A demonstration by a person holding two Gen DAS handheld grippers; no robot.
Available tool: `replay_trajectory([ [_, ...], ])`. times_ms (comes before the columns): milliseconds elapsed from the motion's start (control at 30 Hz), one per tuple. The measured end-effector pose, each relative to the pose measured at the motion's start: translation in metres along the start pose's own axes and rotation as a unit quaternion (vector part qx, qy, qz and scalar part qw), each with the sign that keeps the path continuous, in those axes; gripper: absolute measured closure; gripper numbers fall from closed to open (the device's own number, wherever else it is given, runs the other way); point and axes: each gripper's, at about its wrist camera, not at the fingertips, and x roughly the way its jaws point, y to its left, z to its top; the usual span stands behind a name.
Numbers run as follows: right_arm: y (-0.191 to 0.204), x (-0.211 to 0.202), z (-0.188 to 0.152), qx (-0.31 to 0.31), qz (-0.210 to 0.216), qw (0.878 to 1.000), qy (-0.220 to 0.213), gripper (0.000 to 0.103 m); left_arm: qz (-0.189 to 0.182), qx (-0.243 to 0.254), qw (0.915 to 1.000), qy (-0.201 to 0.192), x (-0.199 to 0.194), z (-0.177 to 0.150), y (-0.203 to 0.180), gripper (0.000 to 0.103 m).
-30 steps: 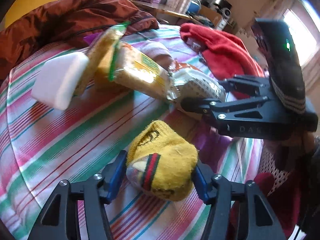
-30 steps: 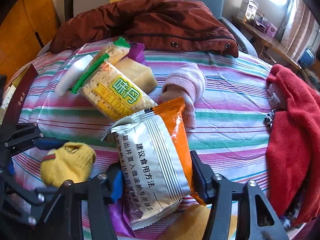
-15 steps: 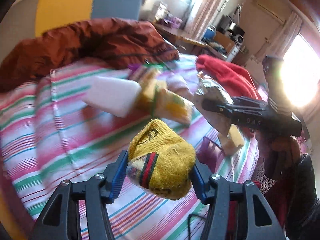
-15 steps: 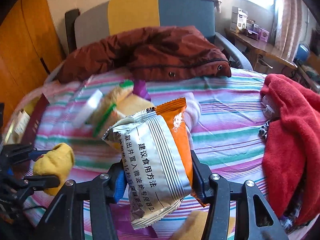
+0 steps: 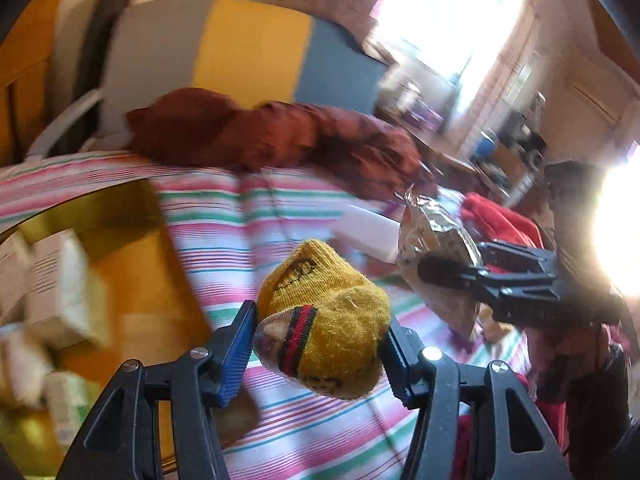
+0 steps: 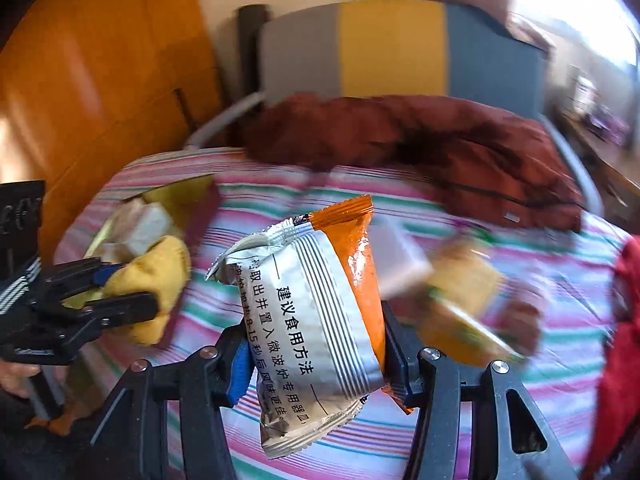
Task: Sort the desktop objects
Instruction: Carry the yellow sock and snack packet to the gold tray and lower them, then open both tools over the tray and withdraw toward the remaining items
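A: Yellow sock (image 5: 324, 320) first, in the left wrist view — where does it sit?
B: It sits bunched between the blue pads of the left tongs (image 5: 320, 340), which are clamped on it. It hangs above the striped cloth (image 5: 256, 216) of the bench.
A: And beyond it?
B: To the right, the right tongs (image 5: 444, 270) grip a crinkled snack packet (image 5: 436, 248), also held off the cloth. A brown jacket (image 5: 280, 136) lies at the far edge of the bench, and an open box (image 5: 120, 248) with pale cartons inside shows on the left, blurred.

A: Now the right wrist view?
B: The snack packet (image 6: 316, 308) stands nearly upright, silver with an orange edge and printed Chinese text, pinched between the right tongs (image 6: 316, 360).
A: And the sock here?
B: The yellow sock (image 6: 156, 280) is on the left, gripped in the left tongs (image 6: 132, 288), just in front of the box (image 6: 176, 208). A white block (image 6: 396, 256) and a yellowish cracker pack (image 6: 468, 296) lie blurred on the cloth to the right, near a red garment (image 6: 624, 340) at the edge.
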Motion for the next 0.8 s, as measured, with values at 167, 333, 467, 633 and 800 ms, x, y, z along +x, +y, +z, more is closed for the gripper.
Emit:
replay_trajectory([
  [167,0.063,0.034,0.028,-0.037,0.052,0.998,0.014,0.048,0.052,-0.048,0.9970,-0.033,-0.043,-0.014,0.055,0.045],
  [333,0.118,0.074,0.059,-0.051,0.088,0.994,0.029,0.048,0.122,-0.080,0.9881,-0.049,-0.079,-0.035,0.105,0.045],
  [467,0.148,0.102,0.093,-0.032,0.090,0.995,0.019,0.048,0.177,-0.114,0.9762,-0.049,-0.096,-0.054,0.143,0.041],
  [633,0.162,0.120,0.118,0.002,0.090,0.996,-0.005,0.023,0.202,-0.151,0.9673,-0.026,-0.096,-0.072,0.171,0.027],
  [800,0.165,0.121,0.106,-0.006,0.080,0.997,0.012,0.023,0.208,-0.163,0.9639,-0.029,-0.094,-0.081,0.176,0.026],
])
